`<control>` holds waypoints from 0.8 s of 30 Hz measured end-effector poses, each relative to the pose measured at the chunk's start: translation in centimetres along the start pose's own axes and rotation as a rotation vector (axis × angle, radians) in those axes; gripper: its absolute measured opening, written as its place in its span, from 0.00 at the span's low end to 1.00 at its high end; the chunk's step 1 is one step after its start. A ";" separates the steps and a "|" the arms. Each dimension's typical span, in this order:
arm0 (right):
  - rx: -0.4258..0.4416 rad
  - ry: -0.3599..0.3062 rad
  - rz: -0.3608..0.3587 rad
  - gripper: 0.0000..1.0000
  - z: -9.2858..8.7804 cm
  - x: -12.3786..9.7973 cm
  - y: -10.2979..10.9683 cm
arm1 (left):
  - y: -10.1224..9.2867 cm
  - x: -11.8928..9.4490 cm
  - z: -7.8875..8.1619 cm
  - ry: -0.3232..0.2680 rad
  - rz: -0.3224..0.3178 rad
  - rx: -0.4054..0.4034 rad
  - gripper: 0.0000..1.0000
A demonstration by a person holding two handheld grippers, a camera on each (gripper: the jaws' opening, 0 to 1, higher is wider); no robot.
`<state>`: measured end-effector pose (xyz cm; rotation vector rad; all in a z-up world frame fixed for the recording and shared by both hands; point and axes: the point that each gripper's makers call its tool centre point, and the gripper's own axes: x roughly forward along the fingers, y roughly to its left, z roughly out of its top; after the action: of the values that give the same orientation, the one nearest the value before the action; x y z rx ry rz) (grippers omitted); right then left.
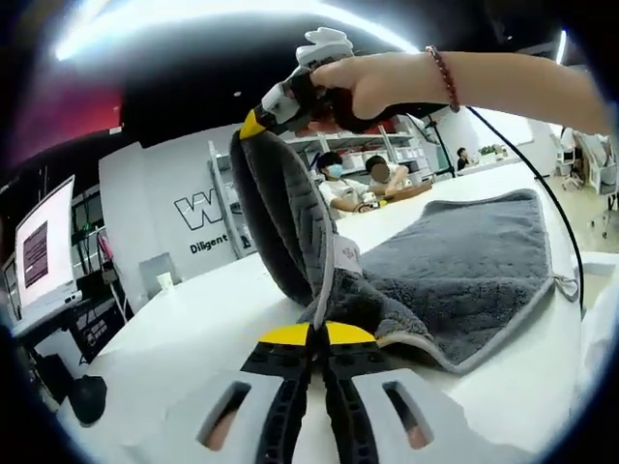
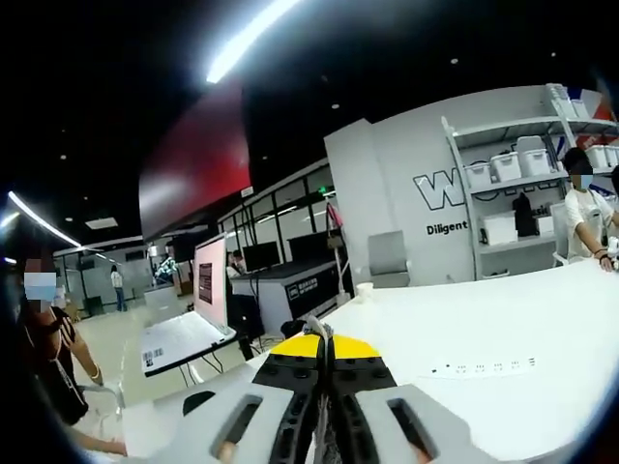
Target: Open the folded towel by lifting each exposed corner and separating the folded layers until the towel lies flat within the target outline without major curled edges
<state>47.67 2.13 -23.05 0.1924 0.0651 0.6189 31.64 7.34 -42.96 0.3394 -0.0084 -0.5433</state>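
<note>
The grey towel [image 1: 464, 261] lies on the white table [image 1: 193, 329], its right part spread flat. My left gripper [image 1: 316, 333] is shut on a bunched corner of the towel at the table's near side. From there a fold of towel rises steeply to my right gripper [image 1: 254, 124], held high by a person's hand [image 1: 372, 82] and shut on the towel's edge. In the right gripper view, the right gripper [image 2: 324, 340] has its yellow tips pressed together with a sliver of grey towel [image 2: 316, 330] sticking out between them.
Two seated people [image 1: 358, 184] are at the table's far end beside white shelves [image 2: 522, 184]. A monitor [image 1: 44, 251] stands at the left. A black cable [image 1: 551, 203] hangs from the raised gripper across the towel's right side. A power strip [image 2: 479, 367] lies on the table [image 2: 542, 319].
</note>
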 end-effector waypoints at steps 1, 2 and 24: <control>0.002 -0.002 -0.002 0.00 0.0 0.0 -0.1 | 0.1 -0.7 0.3 -0.005 0.002 -0.020 0.02; 0.002 0.000 -0.003 0.00 0.0 0.0 -0.1 | 0.2 -1.0 0.5 -0.014 0.012 -0.037 0.01; 0.018 -0.012 -0.029 0.00 0.3 0.0 -1.0 | 2.2 -6.8 6.0 -0.131 -0.001 -0.078 0.00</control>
<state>48.24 1.28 -22.96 0.2118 0.0618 0.5888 26.31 10.63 -36.02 0.2278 -0.1131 -0.5645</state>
